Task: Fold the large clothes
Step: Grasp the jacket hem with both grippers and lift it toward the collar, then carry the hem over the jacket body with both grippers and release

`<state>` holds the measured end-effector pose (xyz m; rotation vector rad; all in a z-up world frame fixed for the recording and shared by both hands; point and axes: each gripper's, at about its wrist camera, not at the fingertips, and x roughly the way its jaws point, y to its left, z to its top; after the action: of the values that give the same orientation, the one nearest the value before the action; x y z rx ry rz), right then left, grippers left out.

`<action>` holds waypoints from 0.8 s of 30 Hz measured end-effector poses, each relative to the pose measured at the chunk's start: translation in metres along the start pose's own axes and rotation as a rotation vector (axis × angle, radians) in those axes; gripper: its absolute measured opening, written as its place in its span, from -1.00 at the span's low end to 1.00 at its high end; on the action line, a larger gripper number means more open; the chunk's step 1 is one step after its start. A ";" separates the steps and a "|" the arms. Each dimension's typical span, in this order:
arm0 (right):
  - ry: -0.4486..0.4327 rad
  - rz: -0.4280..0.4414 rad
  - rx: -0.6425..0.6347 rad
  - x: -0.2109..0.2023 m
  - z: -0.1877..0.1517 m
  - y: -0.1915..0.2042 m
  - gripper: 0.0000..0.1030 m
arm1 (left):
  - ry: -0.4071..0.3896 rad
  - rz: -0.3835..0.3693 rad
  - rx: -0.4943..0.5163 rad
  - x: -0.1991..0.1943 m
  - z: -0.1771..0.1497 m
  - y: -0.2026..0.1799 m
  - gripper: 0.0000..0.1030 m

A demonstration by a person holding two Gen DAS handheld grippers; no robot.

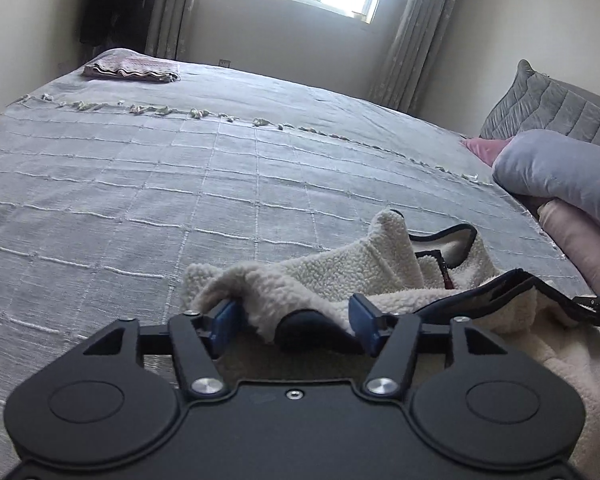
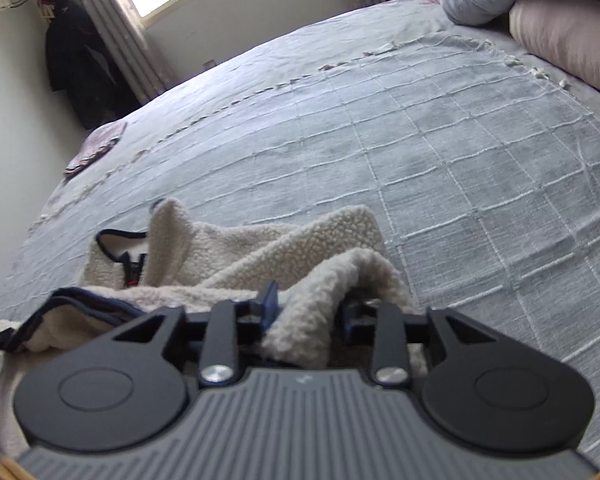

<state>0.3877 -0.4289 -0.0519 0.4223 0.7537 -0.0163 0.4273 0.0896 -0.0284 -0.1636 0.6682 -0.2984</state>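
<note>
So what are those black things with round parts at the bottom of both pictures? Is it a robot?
No robot. A person holds one grabbing tool in each hand, and each tool has a small camera looking along its two fingers. One picture comes from the left tool, the other from the right tool. The round black parts are the tools' own bodies, seen close up.

Both look across a bed with a grey checked bedspread. A fluffy cream jacket with dark edging lies crumpled on it. Each tool has jacket fabric between its blue fingers, with the fingers apart. At the far corner lies a folded pink cloth. Pillows are piled at the side.
</note>
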 end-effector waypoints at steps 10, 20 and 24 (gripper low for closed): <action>-0.142 -0.138 -0.116 -0.057 0.017 0.001 0.82 | -0.050 0.137 0.100 -0.029 0.011 0.021 0.91; -0.106 -0.218 -0.432 0.030 0.005 0.050 0.26 | 0.035 0.130 0.182 0.055 0.011 -0.010 -0.19; -0.145 -0.324 -0.465 0.052 -0.011 0.054 -0.78 | -0.045 0.231 0.132 0.054 0.000 -0.013 -0.78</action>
<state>0.4275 -0.3686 -0.0745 -0.1452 0.6515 -0.1699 0.4640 0.0601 -0.0569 0.0329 0.6145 -0.1157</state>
